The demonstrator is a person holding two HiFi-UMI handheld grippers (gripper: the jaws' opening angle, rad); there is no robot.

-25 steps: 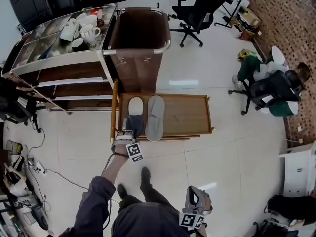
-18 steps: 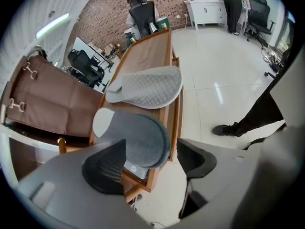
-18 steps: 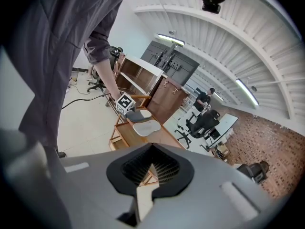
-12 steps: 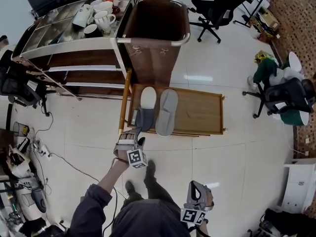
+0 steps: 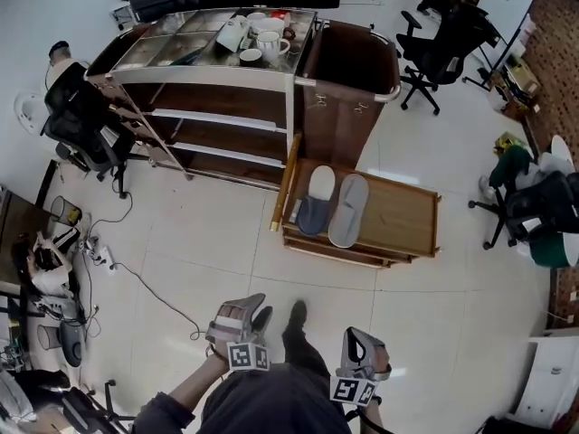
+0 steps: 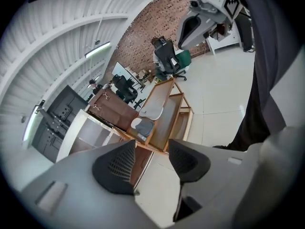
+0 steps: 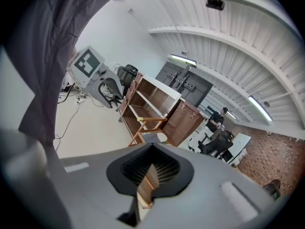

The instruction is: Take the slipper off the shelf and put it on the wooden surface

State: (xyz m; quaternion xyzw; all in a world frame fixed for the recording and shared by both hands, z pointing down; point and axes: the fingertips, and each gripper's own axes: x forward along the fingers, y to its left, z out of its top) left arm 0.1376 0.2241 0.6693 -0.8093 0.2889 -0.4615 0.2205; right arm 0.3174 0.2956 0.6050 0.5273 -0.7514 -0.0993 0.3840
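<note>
as left hand-held gripper (image 6: 151,152) closes empty, right hand-held gripper (image 7: 150,168) seemingly shut

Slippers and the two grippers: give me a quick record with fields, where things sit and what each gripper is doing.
slippers: white-lined slipper and grey slipper, side by side on the wooden surface, at the end nearest the shelf
shelf top: mugs; no slipper seen on the shelf
left gripper: jaws closing, nothing between them
right gripper: jaws together, empty
</note>
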